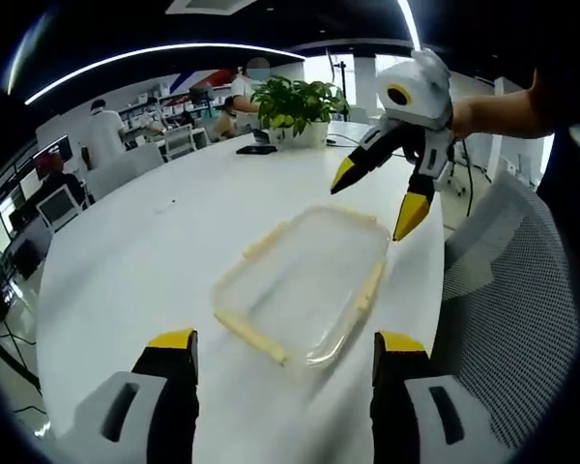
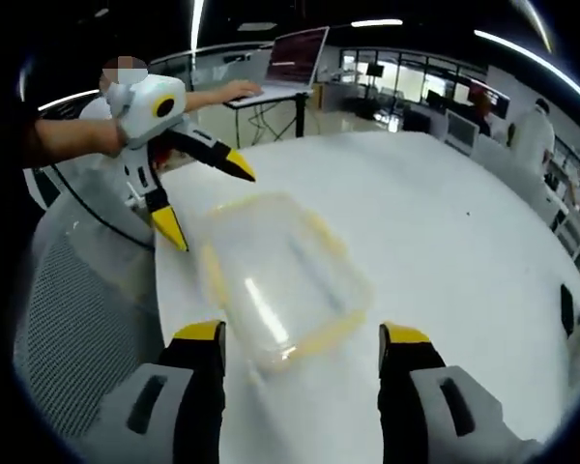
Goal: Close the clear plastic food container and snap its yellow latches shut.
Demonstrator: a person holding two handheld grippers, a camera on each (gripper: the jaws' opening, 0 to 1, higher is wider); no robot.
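Both claws gape empty: left claw (image 1: 282,350) and right claw (image 2: 302,348) face the clear yellow-latched plastic container (image 1: 304,280) from opposite long sides, near the white desk (image 1: 155,251) edge.

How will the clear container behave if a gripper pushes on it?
The clear container looks empty and thin-walled, so probably light. On the smooth white table it may slide rather than tip, since it sits low and flat. Its walls might flex a little.
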